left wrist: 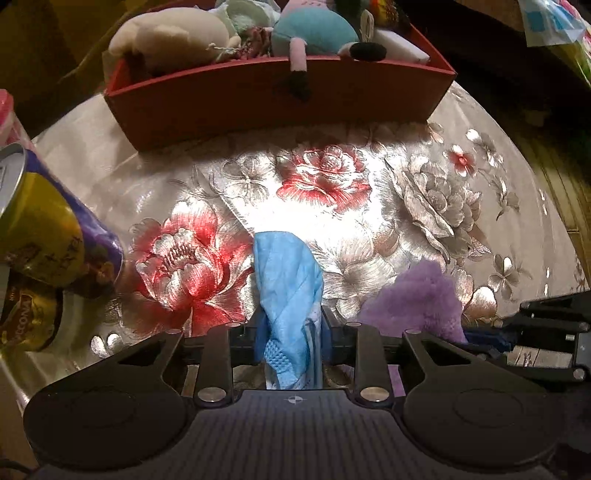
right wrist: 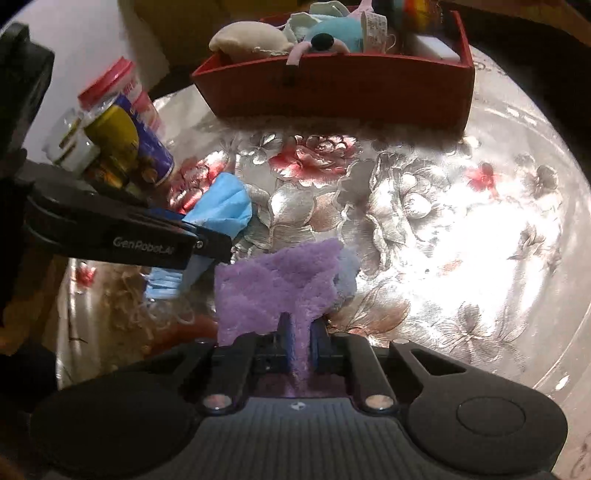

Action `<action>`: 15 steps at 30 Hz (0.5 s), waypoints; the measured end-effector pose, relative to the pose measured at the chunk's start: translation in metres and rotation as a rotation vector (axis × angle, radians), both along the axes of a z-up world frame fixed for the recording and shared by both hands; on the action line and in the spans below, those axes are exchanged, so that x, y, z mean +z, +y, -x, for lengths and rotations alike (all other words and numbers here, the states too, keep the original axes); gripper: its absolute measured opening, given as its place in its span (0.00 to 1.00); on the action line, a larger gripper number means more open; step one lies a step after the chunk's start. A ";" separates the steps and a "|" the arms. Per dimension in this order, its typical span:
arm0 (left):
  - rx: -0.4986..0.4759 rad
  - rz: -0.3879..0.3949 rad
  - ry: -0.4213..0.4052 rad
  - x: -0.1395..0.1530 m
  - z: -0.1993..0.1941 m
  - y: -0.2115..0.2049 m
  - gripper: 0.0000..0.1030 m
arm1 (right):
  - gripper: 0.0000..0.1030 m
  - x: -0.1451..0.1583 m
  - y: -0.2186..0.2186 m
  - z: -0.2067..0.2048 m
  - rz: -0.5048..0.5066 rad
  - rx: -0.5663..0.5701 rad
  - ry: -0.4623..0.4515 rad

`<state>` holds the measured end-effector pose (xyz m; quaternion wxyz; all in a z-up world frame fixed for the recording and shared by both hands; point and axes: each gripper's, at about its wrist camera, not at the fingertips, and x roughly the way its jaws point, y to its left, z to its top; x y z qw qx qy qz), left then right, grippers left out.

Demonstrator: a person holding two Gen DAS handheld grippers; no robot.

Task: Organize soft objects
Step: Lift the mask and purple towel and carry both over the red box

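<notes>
My left gripper [left wrist: 291, 325] is shut on a light blue face mask [left wrist: 286, 280] and holds it above the floral tablecloth; it also shows from the side in the right wrist view [right wrist: 207, 240] with the mask [right wrist: 225, 210] sticking out. My right gripper [right wrist: 299, 328] is shut on a fluffy purple cloth [right wrist: 277, 288], which also shows in the left wrist view [left wrist: 417, 299]. A red box [left wrist: 280, 99] at the far side holds several plush toys, among them a beige one [left wrist: 166, 37] and a blue one [left wrist: 314, 33]; the box also shows in the right wrist view [right wrist: 332, 85].
Cans and jars stand at the left: a yellow-purple can [left wrist: 48, 229], a gold tin [left wrist: 26, 317], and a pink-lidded jar [right wrist: 110, 85]. The round table [right wrist: 480, 221] has a shiny floral cloth. A white block [left wrist: 399, 46] sits in the box's right end.
</notes>
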<state>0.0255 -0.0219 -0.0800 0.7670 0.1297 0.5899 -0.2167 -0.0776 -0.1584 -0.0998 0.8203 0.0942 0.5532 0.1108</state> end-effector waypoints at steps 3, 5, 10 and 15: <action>0.000 0.001 0.003 0.001 0.000 0.000 0.28 | 0.00 0.000 0.001 0.000 -0.057 -0.002 0.010; -0.001 0.016 0.000 0.003 0.001 0.001 0.28 | 0.00 0.002 0.001 0.000 -0.075 -0.012 0.002; 0.009 0.059 -0.004 0.011 0.000 0.006 0.27 | 0.00 0.015 -0.013 -0.002 -0.142 -0.073 -0.027; 0.008 0.067 -0.006 0.014 0.000 0.005 0.27 | 0.00 0.030 -0.024 -0.006 -0.190 -0.124 -0.076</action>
